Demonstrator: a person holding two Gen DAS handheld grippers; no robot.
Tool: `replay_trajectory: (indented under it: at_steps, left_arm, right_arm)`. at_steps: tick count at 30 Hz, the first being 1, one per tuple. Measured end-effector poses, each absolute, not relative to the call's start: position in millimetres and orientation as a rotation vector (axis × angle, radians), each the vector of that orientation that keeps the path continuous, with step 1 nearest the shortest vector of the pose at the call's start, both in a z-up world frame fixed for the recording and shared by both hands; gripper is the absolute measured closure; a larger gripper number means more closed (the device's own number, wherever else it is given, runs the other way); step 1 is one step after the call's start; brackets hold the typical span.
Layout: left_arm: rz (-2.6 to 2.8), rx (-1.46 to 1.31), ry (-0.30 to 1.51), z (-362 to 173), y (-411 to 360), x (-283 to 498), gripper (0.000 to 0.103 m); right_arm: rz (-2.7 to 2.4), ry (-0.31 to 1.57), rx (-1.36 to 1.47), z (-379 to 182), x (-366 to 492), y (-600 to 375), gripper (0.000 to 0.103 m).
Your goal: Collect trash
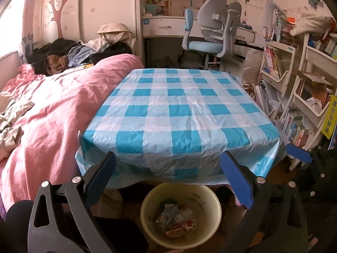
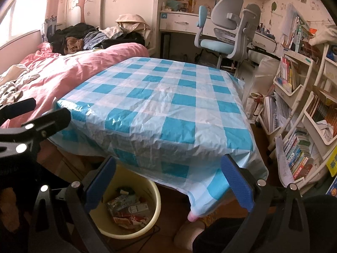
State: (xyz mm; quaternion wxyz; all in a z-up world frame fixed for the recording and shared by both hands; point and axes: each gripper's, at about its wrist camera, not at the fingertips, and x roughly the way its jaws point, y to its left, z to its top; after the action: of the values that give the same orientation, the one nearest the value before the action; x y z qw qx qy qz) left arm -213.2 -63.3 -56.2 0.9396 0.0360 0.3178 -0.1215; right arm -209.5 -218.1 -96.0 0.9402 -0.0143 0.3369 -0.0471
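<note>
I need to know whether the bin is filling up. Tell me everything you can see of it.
The bin is a round, pale yellow bucket, plastic by its look, upright and open-topped on the floor at the table's near edge, partly under the overhanging checked cloth. Crumpled wrappers cover its bottom; the walls above stand bare. Neither gripper touches it.

A blue-and-white checked cloth (image 1: 181, 109) covers the table, draping over its near edge.
</note>
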Motion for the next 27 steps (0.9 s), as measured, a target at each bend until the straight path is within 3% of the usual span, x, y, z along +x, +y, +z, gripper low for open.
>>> replay_trajectory:
  at_steps: [8,27]
  left_arm:
    - [-0.291,0.034,0.561,-51,-59,-224,0.007]
    - [-0.214,0.065,0.592,-46,-51,-219,0.007]
  right_arm:
    - [-0.096,0.688,-0.030,-97,-210,-218,0.008]
    - [-0.096,0.679,-0.022,-100,-209,-212,0.008]
